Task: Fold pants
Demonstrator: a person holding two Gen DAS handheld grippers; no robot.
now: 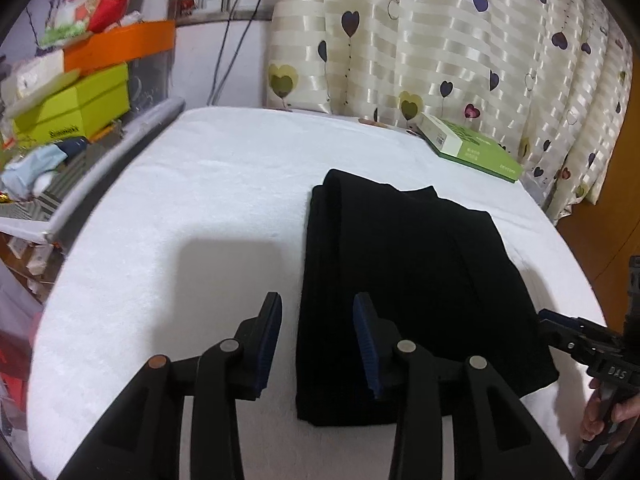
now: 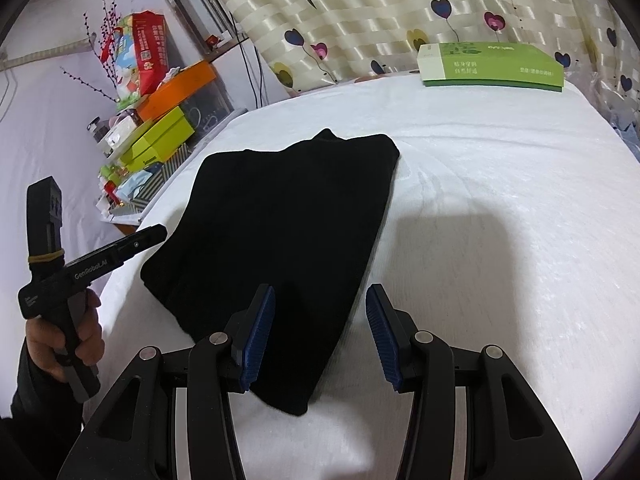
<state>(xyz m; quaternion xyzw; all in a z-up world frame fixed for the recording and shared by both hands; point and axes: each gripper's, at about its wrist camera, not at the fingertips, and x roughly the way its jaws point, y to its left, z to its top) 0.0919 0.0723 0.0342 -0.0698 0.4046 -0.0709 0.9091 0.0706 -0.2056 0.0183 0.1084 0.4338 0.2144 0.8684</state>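
Nearest the lenses, the left gripper and the right gripper hover with jaws spread apart, holding nothing; their blue ribbed rubber pads face each other across a clear gap. Just beyond, at 12 o'clock, the black soft-knit pants lie flat on the white textured cloth-covered table, already reduced to a compact, roughly rectangular stack with layered edges visible along its left side. Judgement: the fold appears at or near its last stage. The next move calls for either one further fold, each gripper pinching a near corner of the stack, or a withdrawal if this size is accepted. Knit fabric is limp and may slip between layers. Farther off, at 2 o'clock, a flat green-and-cream cardboard box rests before a glossy striped curtain with heart prints.
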